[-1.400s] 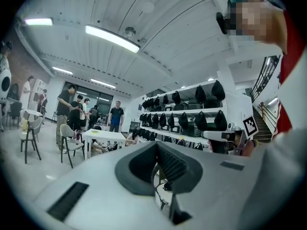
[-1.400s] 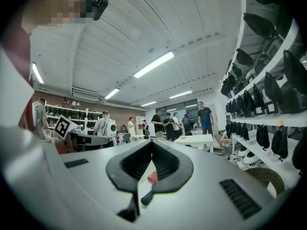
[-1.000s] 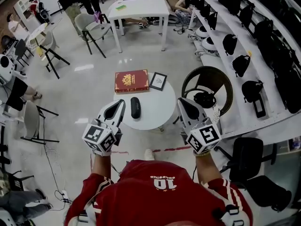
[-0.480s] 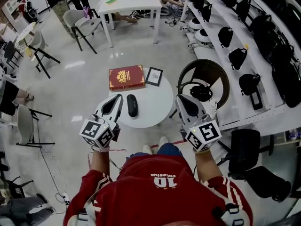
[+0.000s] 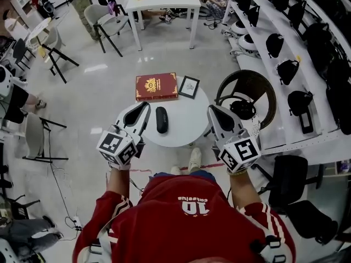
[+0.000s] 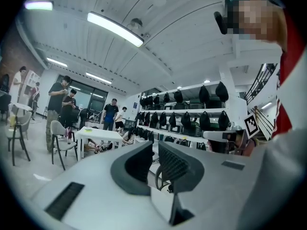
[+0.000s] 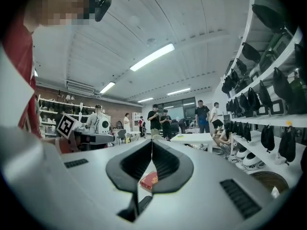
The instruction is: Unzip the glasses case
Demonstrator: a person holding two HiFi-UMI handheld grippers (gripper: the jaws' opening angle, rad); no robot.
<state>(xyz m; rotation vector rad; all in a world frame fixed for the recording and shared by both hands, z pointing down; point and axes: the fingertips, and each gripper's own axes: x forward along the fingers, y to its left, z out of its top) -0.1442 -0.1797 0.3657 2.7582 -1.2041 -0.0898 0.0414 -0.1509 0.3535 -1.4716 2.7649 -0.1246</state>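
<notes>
- Head view: the case [image 5: 160, 119] lies near the table's [image 5: 186, 131] left edge, untouched, between the left gripper [image 5: 145, 107] and right gripper [image 5: 211, 110]. I judge it light, stiff-shelled and apt to slide: pin the body, then pinch the zip pull, which is too small to see.
- Left gripper view: jaws all but closed, empty.
- Right gripper view: jaws together, empty.
</notes>
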